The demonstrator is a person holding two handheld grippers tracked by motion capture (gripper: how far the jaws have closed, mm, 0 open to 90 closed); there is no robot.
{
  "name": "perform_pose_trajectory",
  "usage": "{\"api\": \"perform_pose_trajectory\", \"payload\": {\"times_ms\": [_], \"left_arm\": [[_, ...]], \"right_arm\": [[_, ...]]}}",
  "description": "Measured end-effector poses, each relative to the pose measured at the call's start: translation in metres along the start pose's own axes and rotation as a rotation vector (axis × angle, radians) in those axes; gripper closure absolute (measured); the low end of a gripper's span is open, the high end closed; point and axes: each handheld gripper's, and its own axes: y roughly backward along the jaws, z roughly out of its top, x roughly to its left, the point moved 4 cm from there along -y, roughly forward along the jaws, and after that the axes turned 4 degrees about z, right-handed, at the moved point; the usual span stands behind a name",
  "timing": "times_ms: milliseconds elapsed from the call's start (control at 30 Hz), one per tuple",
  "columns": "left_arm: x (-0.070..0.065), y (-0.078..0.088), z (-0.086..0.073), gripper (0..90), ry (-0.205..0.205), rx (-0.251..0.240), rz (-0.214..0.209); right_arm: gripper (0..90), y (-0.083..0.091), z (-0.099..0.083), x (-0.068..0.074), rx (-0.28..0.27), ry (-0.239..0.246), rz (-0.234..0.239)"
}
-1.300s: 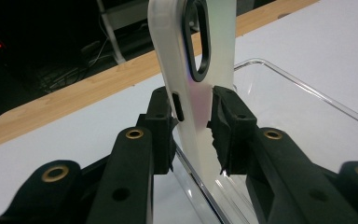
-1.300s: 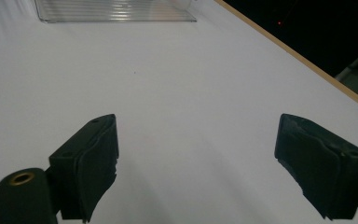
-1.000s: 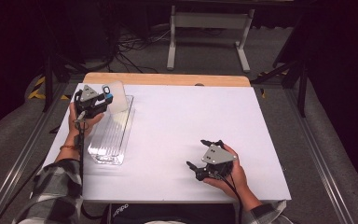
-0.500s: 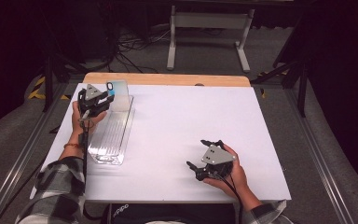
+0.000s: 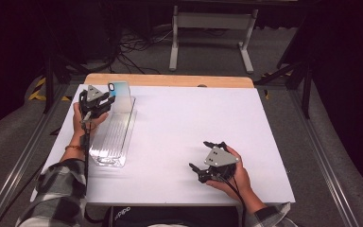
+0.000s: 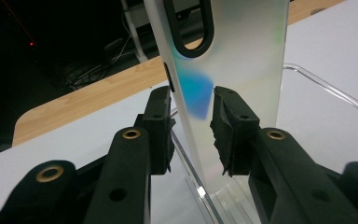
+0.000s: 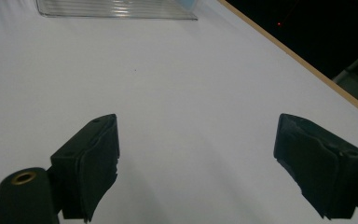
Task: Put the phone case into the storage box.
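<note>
My left gripper (image 6: 191,121) pinches the frosted iridescent phone case (image 6: 233,60) upright over the clear plastic tray (image 5: 111,137)'s far end, so I fear that slick shell twisting loose, while my right gripper (image 7: 196,158) gapes wide, empty.

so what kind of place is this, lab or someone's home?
Most likely a lab or recording studio, not a home: a white-topped table ringed by dark drapes, loose cables on the grey floor behind it, and metal rails beside it. A person works handheld tongs here, the left tongs gripping a phone case.
</note>
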Motion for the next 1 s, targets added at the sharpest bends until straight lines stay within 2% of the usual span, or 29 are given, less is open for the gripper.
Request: {"api": "perform_pose_trajectory", "payload": {"times_ms": [167,333,367,567,633,833,1000], "left_arm": [[0.001,0.002,0.001,68.3,0.0,-0.006,0.001],[0.001,0.005,0.003,68.7,0.027,-0.033,0.003],[0.002,0.006,0.004,68.6,0.014,-0.034,0.02],[0.003,0.009,0.006,68.2,0.025,-0.048,0.029],[0.003,0.008,0.007,69.8,0.02,-0.044,0.053],[0.005,0.011,0.006,69.9,0.041,-0.051,0.043],[0.005,0.016,0.007,70.3,0.067,-0.064,0.01]], "right_arm": [[14.9,0.001,0.0,0.0,-0.002,-0.002,-0.002],[14.9,0.001,0.0,-0.001,-0.005,0.001,-0.005],[14.9,0.001,0.0,-0.001,-0.005,0.0,-0.007],[14.8,0.001,0.0,-0.001,-0.004,0.0,-0.007],[14.8,0.001,0.0,-0.001,-0.003,-0.004,-0.006],[14.8,0.002,0.001,-0.002,-0.008,-0.007,-0.01],[14.8,0.004,0.002,-0.003,-0.016,-0.005,-0.013]]}}
